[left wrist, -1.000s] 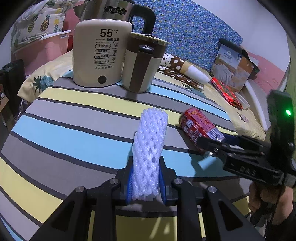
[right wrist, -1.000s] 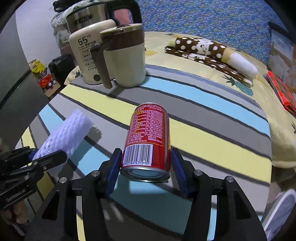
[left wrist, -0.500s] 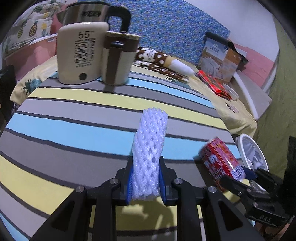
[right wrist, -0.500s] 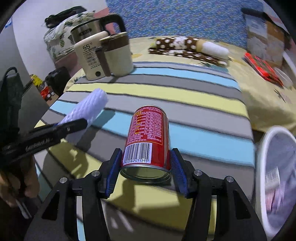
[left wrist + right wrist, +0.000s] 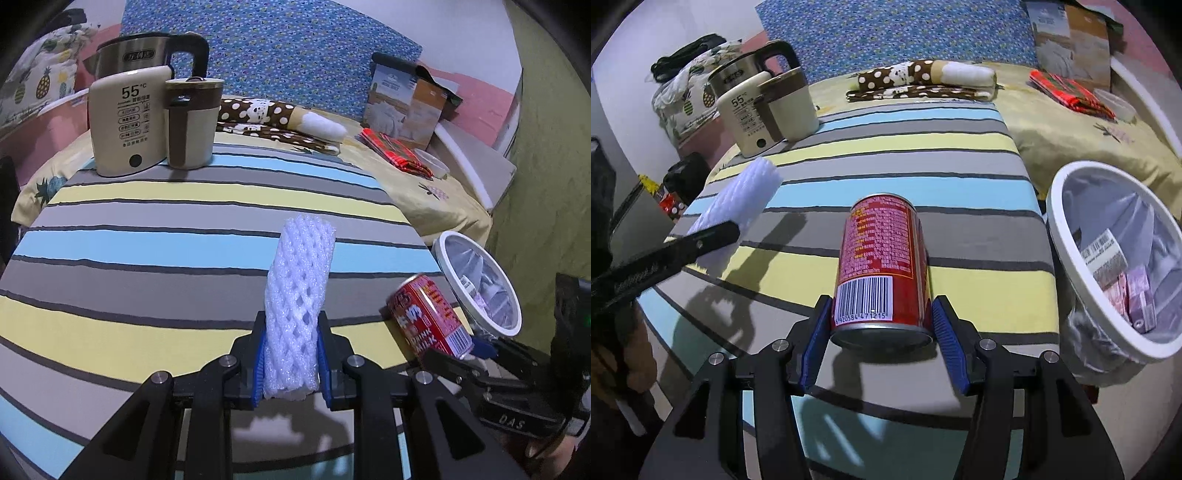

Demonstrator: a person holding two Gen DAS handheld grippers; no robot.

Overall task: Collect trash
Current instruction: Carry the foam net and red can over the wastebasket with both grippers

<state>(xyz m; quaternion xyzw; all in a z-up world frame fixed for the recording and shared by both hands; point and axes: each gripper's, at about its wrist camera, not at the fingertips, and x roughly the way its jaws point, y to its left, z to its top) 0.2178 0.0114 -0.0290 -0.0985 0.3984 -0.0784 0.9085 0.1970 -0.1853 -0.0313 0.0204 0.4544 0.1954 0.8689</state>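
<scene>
both bits of trash are picked up but neither is binned yet, so i'd say roughly halfway. my right gripper (image 5: 882,336) has the red can (image 5: 882,266) between its fingers (image 5: 947,343), but the jaws are opening right now and there's a sliver of gap at the right pad, so the can looks abt to drop while it's over the desk (image 5: 960,192) edge, beside the bin (image 5: 1060,236) and not above its mouth; imo it may miss. my left gripper (image 5: 290,363) fingers (image 5: 258,365) are pinching the white foam net sleeve (image 5: 297,310) at its lower end, upright, slightly squashed, over the striped desk and well short of the bin (image 5: 441,254). bin sits low off the desk's right edge, w/ a clear liner and some cartons already inside. the can is red w/ dense print, barcode near the base, silver bottom facing me, no dents i can see. the sleeve is a soft white mesh tube, light & springy by the look. left to do: get both into the bin.
</scene>
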